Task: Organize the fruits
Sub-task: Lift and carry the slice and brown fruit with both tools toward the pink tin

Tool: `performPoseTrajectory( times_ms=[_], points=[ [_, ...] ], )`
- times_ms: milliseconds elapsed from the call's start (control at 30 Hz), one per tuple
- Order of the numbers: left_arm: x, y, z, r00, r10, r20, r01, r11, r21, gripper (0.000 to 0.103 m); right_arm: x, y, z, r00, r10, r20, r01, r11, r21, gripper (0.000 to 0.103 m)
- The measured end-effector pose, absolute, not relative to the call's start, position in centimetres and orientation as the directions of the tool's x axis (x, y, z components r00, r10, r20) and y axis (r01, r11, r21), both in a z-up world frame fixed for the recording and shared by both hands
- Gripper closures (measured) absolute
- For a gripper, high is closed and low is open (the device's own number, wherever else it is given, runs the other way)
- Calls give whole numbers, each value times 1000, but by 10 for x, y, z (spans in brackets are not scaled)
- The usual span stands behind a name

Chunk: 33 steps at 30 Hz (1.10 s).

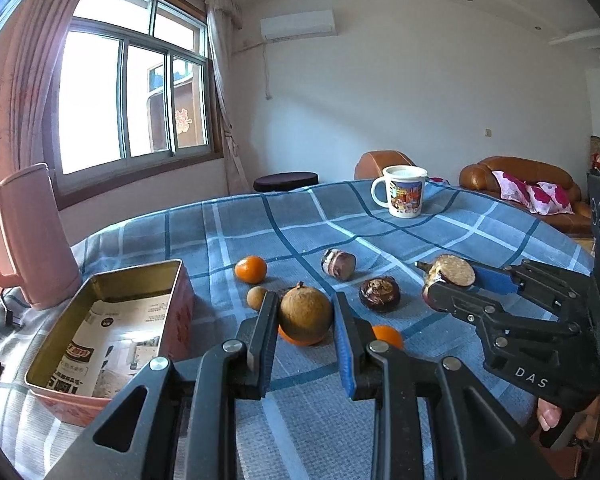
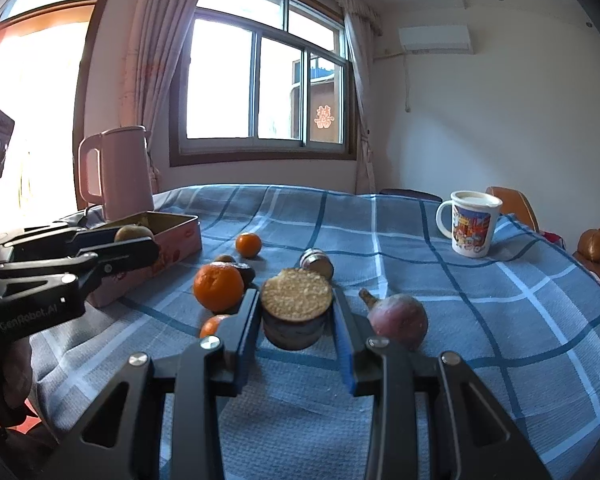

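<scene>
1. Currently the left gripper (image 1: pixel 305 314) holds a round brown fruit (image 1: pixel 305 314) between its fingers, both pads against its sides. From the right wrist view it hangs beside the open tin box (image 1: pixel 112 320), roughly level with the rim.
2. Brown fruit: skin looks dry, rough and matte, so likely grippy rather than slick. Judged light and firm-shelled. The hold across its widest part suits it; squeezing harder risks cracking the shell.
3. Right gripper (image 2: pixel 296 312) is closed on a cut stub (image 2: pixel 296 308) with dark skin and a pale, grainy flat face turned up. Fingers bear on the curved dark sides.
4. Cut stub: probably dense and stiff, heavier than the citrus. The skin may be smoother than the cut face, so the side grip below the rim seems the safe place.
5. Loose on the blue checked cloth (image 2: pixel 460 340): a large orange (image 2: pixel 218 286), a small mandarin (image 2: pixel 248 244), a purplish root-like piece (image 2: pixel 398 316) lying just right of the right gripper.
6. Oranges judged soft-skinned and prone to rolling; take them across the middle.
7. Box is lined with printed paper; no fruit is seen on the paper in the left wrist view.
</scene>
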<state>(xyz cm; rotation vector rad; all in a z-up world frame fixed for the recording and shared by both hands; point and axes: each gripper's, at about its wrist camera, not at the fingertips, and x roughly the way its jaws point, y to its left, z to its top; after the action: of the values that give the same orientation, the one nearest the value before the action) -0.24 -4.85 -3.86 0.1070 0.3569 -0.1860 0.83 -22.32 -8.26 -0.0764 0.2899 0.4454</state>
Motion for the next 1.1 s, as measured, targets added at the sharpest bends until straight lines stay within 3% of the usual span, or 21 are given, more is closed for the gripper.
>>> performPoseTrajectory(
  times_ms=[1100],
  points=[
    [-10,-47,-26,957,-94,-274,132,984,122,75,0,-221,-65,880,417,-229,-436,899,-39,66]
  ],
)
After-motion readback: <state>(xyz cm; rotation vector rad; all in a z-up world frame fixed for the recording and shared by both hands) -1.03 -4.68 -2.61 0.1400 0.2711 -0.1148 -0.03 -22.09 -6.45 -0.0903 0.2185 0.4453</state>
